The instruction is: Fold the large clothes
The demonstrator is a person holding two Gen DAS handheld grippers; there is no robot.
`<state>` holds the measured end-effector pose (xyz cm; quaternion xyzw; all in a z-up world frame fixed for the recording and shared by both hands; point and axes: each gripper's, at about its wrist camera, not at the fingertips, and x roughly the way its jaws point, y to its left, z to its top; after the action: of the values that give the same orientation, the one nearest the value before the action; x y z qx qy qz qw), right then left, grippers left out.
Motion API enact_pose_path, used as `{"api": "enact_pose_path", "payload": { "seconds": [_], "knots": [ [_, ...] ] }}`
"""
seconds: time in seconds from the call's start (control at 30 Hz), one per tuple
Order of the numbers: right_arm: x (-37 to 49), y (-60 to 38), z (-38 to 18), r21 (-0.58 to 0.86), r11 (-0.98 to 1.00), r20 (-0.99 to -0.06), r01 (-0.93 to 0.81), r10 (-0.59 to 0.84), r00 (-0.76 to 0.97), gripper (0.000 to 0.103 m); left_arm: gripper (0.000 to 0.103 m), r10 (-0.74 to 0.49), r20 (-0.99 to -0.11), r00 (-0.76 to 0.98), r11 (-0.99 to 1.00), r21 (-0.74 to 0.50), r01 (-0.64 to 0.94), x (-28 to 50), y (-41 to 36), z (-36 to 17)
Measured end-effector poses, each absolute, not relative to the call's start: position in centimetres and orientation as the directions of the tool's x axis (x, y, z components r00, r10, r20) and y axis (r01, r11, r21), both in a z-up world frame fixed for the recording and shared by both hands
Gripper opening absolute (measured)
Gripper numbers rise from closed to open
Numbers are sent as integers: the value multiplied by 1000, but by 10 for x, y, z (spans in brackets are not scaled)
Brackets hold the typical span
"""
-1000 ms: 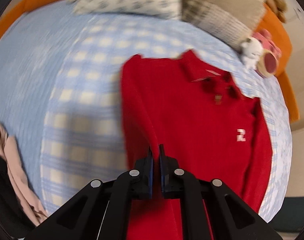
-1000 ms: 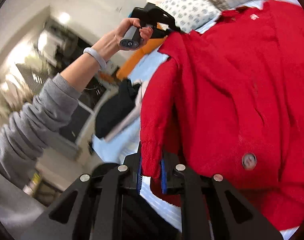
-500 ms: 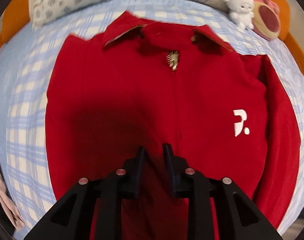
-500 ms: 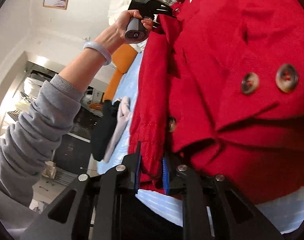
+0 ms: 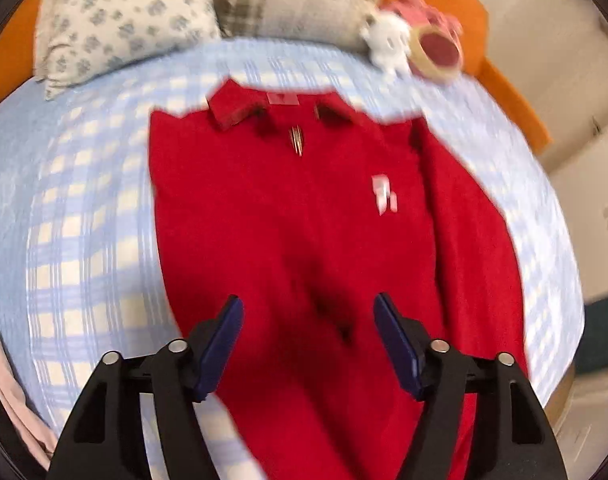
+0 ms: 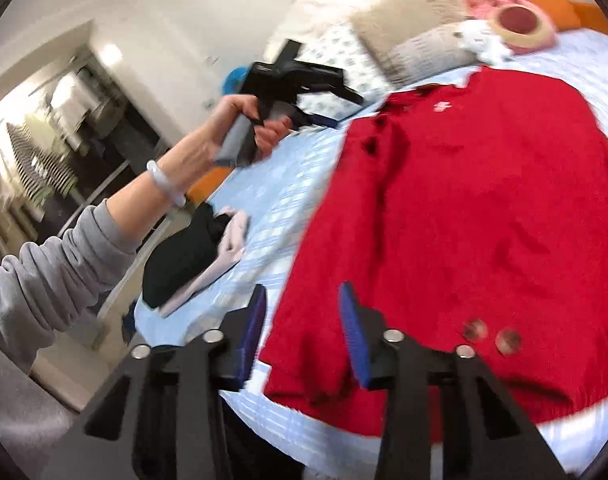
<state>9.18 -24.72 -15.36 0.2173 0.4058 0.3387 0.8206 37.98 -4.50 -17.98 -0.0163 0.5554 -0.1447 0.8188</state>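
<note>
A red jacket (image 5: 304,216) with a white chest logo lies flat, front up, on the blue checked bed sheet (image 5: 88,216), collar toward the pillows. It also shows in the right wrist view (image 6: 484,208), sleeves folded in over the body. My left gripper (image 5: 308,312) is open and empty above the jacket's lower middle. In the right wrist view it (image 6: 324,100) is held up in the hand over the bed. My right gripper (image 6: 302,304) is open and empty above the jacket's lower left edge.
Pillows (image 5: 124,20) and plush toys (image 5: 416,40) line the head of the bed. A pile of black and pink clothes (image 6: 196,256) lies at the left edge of the bed. An orange bed frame (image 5: 504,72) borders the mattress.
Both grippers have let go of the jacket and opened. The jacket has dropped flat onto the sheet. Both grippers have pulled back and up from it.
</note>
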Motion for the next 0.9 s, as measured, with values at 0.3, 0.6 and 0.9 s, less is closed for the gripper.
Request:
{"api": "enact_pose_path", "payload": {
  "seconds": [0.3,0.6,0.9],
  "knots": [
    [113,-208,-193,576,744,-627,-339,668,401,29,56,-363,-887,285,928,-316,198,385,-65,-236],
    [99,-230,-220,611,732,-626,-303,680,382,18,67,-188,-924,333,962,-105,250,384,-111,-251],
    [69,-326,-168,586,769,-571,-256,616,543,53,68,-87,-944,319,982,-27,188,395,-138,-209]
  ]
}}
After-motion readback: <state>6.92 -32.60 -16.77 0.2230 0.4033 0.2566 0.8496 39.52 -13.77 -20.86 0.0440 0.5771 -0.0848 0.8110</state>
